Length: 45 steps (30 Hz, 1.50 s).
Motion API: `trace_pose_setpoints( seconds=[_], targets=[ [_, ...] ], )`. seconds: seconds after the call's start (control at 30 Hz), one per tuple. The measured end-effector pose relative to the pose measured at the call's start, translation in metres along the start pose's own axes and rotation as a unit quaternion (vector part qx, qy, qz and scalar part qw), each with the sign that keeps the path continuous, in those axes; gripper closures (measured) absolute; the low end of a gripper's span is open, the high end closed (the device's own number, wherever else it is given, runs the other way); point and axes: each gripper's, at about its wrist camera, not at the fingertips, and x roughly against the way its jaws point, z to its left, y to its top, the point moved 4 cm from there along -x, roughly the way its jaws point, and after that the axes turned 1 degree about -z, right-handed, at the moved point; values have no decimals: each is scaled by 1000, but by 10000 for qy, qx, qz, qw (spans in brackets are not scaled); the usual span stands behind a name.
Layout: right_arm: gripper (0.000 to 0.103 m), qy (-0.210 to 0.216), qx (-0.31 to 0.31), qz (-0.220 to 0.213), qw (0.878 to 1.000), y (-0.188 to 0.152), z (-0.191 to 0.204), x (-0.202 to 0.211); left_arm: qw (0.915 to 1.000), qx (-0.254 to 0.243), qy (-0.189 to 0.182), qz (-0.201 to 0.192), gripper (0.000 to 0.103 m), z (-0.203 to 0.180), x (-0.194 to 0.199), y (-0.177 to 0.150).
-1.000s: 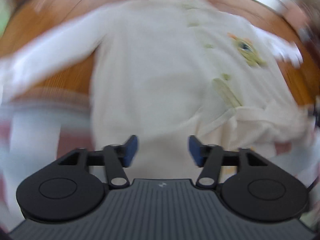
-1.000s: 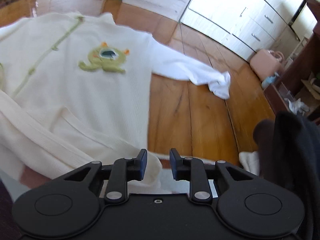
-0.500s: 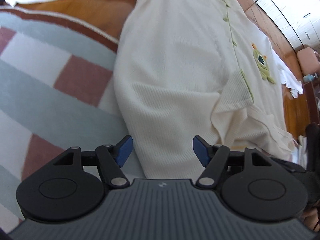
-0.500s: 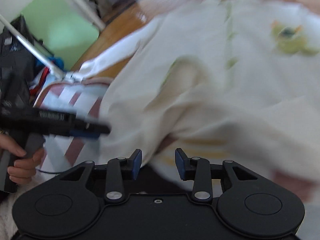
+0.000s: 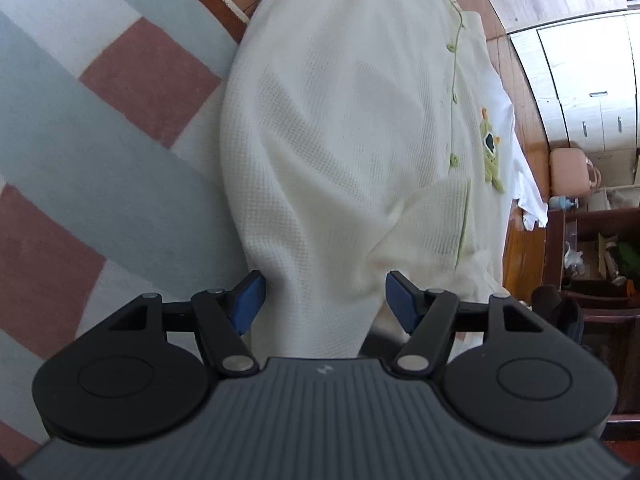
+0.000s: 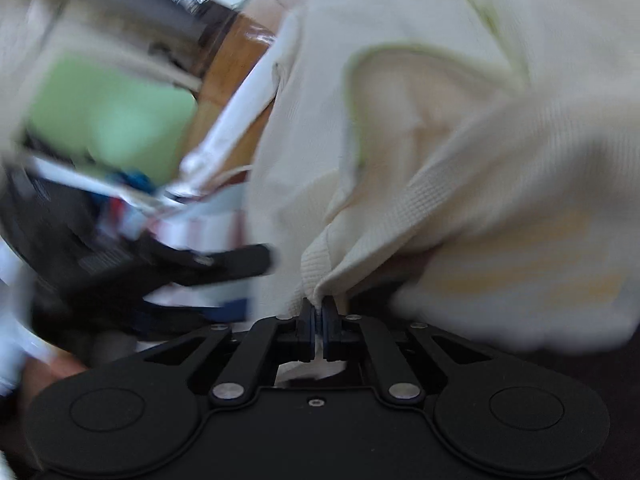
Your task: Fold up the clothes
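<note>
Two grippers work one cream cardigan (image 5: 344, 128), spread across the striped rug (image 5: 100, 128) and wooden floor. The left gripper (image 5: 323, 304) has its jaws wide apart, straddling the hem. The right gripper (image 6: 319, 316) has its jaws clamped on a ribbed edge.

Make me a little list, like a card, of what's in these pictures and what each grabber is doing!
garment: cream cardigan with green buttons and a small green monster patch
lies on: striped rug and wooden floor
left gripper: open, a pad on either side of the cardigan's lower edge, not yet closed
right gripper: shut on the cardigan's ribbed hem, lifting a fold of it
nearby: pink bag beside white cabinets
blurred: most of the right wrist view
</note>
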Motion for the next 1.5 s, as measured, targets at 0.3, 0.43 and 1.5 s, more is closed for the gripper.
trace_pose_setpoints(
  seconds=[0.3, 0.43, 1.5],
  targets=[
    [98, 1043, -1296, 641, 9840, -51, 0, -4, 9904, -908, 158, -1031, 97, -24, 39, 10],
    [98, 530, -1266, 1160, 9837, -87, -9, -34, 9847, -1157, 923, -922, 96, -16, 34, 12],
    [61, -2870, 1121, -1833, 9335, -22, -70, 204, 8984, -3762, 2042, 984, 97, -40, 31, -54]
  ],
)
